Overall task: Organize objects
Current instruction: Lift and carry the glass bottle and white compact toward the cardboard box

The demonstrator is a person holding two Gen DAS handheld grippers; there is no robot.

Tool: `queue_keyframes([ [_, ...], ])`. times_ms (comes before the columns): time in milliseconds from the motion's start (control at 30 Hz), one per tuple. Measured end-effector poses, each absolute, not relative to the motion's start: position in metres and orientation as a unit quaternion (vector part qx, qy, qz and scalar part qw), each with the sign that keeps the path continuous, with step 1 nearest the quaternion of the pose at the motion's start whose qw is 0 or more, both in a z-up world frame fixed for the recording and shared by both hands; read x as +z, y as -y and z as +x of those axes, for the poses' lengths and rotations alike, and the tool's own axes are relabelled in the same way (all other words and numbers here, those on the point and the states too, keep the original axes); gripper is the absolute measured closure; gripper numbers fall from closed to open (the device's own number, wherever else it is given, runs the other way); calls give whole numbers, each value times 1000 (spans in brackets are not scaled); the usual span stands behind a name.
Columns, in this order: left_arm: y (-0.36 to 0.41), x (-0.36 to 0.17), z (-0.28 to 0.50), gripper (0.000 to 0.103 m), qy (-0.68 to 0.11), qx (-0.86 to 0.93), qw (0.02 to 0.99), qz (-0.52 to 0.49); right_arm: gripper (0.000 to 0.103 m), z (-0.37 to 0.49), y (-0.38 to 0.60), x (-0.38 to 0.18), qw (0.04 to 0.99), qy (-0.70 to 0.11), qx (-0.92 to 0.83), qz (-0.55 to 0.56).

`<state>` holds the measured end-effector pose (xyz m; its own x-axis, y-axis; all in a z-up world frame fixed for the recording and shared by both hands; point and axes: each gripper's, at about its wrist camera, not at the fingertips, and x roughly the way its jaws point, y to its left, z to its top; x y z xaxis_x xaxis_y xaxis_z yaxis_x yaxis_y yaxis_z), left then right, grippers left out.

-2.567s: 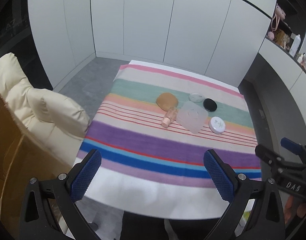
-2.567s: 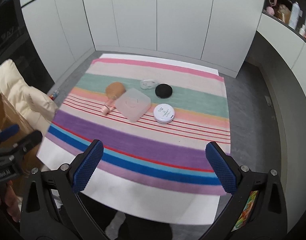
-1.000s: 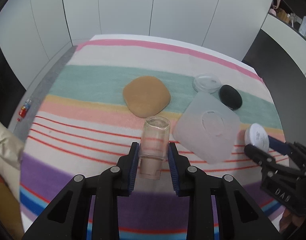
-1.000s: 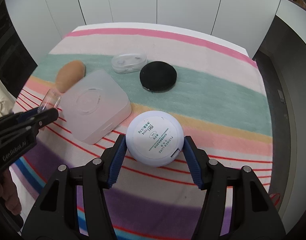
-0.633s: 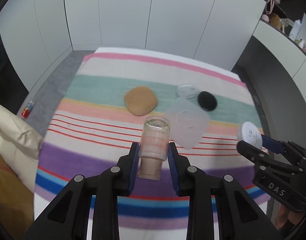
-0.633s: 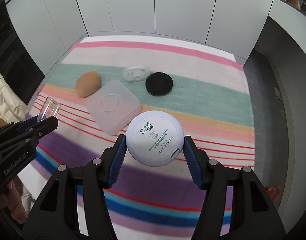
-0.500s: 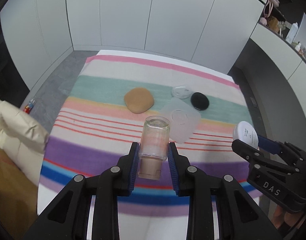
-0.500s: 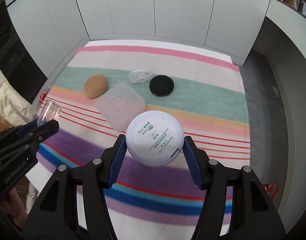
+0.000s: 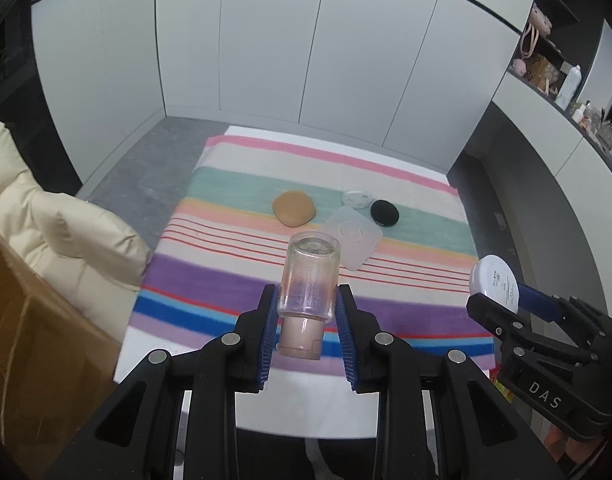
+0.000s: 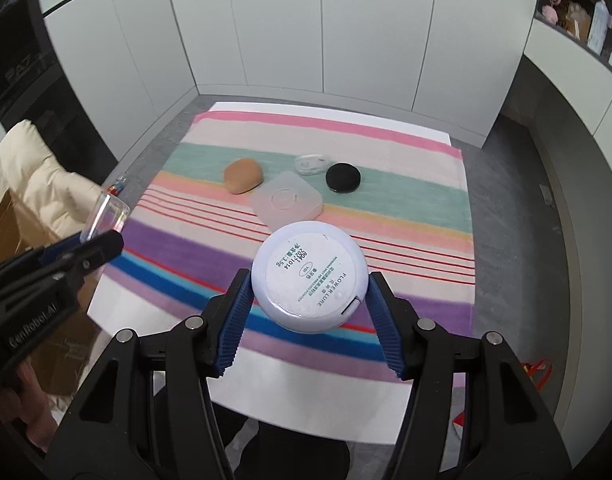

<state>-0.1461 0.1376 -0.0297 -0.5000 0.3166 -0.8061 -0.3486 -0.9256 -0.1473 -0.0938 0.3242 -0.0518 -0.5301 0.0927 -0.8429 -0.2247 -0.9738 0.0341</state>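
The left gripper point(image 9: 306, 330) pinches a small clear bottle point(image 9: 309, 280) between its blue pads, the pale pink cap end nearest the camera, held in the air above the near purple and blue bands of the striped cloth point(image 9: 234, 276). The right gripper point(image 10: 309, 322) clamps a round white compact point(image 10: 308, 275) by its rim, label side up, also clear of the cloth. Both carried things hang well apart from the group left on the far middle of the cloth: a tan sponge point(image 9: 294, 208), a frosted square box point(image 9: 352, 236) just right of it, a small clear case point(image 9: 356, 199) and a black round disc point(image 9: 384, 212) beyond. The near half of the cloth lies bare, up to the white table edge point(image 10: 306, 376). A cream cushion point(image 9: 58, 232) and a cardboard box point(image 9: 34, 340) crowd the left edge; grey floor point(image 10: 506, 184) runs along the right.
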Motion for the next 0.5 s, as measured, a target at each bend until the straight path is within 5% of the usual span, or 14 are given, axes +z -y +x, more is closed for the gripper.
queue_keyframes([
  [500, -95, 16, -105, 74, 10, 884, 194, -424, 43, -64, -287, -6, 50, -38, 897, -437],
])
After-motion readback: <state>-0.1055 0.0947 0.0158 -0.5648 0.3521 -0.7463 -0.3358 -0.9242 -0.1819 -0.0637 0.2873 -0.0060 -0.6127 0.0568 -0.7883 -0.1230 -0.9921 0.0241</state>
